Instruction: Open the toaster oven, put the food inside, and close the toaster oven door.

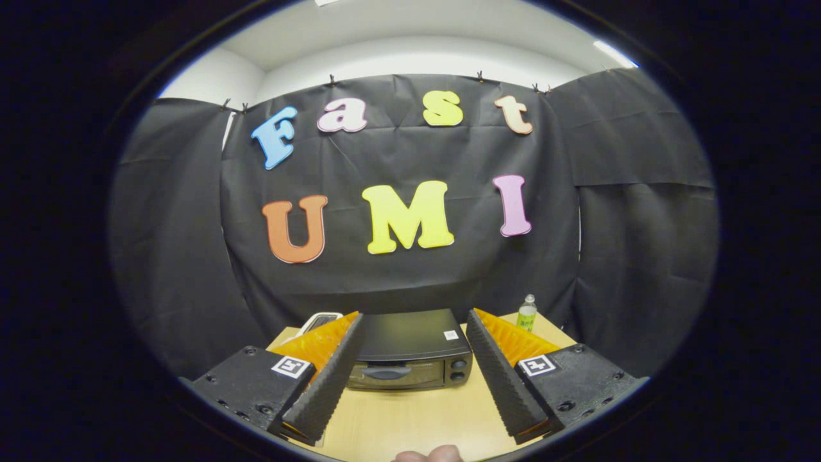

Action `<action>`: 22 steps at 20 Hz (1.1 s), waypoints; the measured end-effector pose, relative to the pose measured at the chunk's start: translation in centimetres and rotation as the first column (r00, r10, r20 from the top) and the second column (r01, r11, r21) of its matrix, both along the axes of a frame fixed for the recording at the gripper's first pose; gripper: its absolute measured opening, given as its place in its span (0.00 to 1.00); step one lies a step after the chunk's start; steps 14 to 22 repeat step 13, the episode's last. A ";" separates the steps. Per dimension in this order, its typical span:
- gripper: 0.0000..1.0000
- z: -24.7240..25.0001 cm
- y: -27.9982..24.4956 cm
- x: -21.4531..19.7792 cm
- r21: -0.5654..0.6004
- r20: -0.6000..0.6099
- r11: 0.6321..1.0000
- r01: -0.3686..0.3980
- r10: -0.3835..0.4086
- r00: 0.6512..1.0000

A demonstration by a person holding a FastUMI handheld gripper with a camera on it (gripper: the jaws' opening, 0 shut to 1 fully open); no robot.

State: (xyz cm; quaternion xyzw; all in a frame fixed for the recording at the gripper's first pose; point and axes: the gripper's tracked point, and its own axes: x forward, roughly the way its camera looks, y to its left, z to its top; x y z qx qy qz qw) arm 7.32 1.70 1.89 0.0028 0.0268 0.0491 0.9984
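My gripper (414,350) is spread wide, nothing between the fingers (324,385) — both ridged pads angle inward toward the far side of the worktop, and neither one touches anything. Framed in the gap between them sits the black boxy toaster oven (410,350) on the light wooden worktop (417,420), a bit beyond the fingertips, front facing me. Door is closed; I can see the dark curved handle (385,371) across the top of the glass front and two round black knobs (458,369) stacked at its right side. A small white square sticker (451,334) sits on the oven's flat top near the right edge.

Behind the right finger, at the far right corner of the worktop, stands a small clear bottle with a green label and pale cap (526,313), upright, well apart from the oven. Behind the left finger, a white-rimmed item (319,320) pokes out beside the oven's left end — mostly hidden, can't tell what it is. Black cloth booth wall (397,282) hangs right behind everything. At the near edge of the worktop, a bit of a person's fingertips (428,455) shows.
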 end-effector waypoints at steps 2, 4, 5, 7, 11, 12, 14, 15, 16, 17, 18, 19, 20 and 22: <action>1.00 -0.1 0.1 0.1 -0.003 0.000 1.000 -0.005 0.005 1.000; 1.00 -0.2 0.2 0.3 -0.002 -0.005 1.000 -0.009 0.009 1.000; 1.00 -0.3 0.3 0.4 -0.002 -0.009 1.000 -0.010 0.010 1.000; 1.00 -0.5 0.6 0.5 0.002 -0.017 1.000 -0.017 0.017 1.000; 1.00 -0.5 1.3 0.9 -0.004 -0.021 0.999 -0.037 0.037 0.999; 1.00 -0.5 1.5 0.9 -0.004 -0.021 0.999 -0.042 0.042 0.999; 1.00 -0.5 1.7 1.0 -0.001 -0.023 0.999 -0.044 0.044 0.999; 1.00 -0.5 1.7 1.0 -0.001 -0.023 0.999 -0.044 0.044 0.999; 1.00 -0.5 1.7 1.0 -0.001 -0.023 0.999 -0.044 0.044 0.999; 1.00 -0.5 1.7 1.0 -0.001 -0.023 0.999 -0.044 0.044 0.999; 1.00 -0.5 1.7 1.0 -0.001 -0.023 0.999 -0.044 0.044 0.999; 1.00 -0.5 1.7 1.0 -0.001 -0.023 0.999 -0.044 0.044 0.999; 1.00 -0.5 1.7 1.0 -0.001 -0.023 0.999 -0.044 0.044 0.999; 1.00 -0.5 1.7 1.0 -0.001 -0.023 0.999 -0.044 0.044 0.999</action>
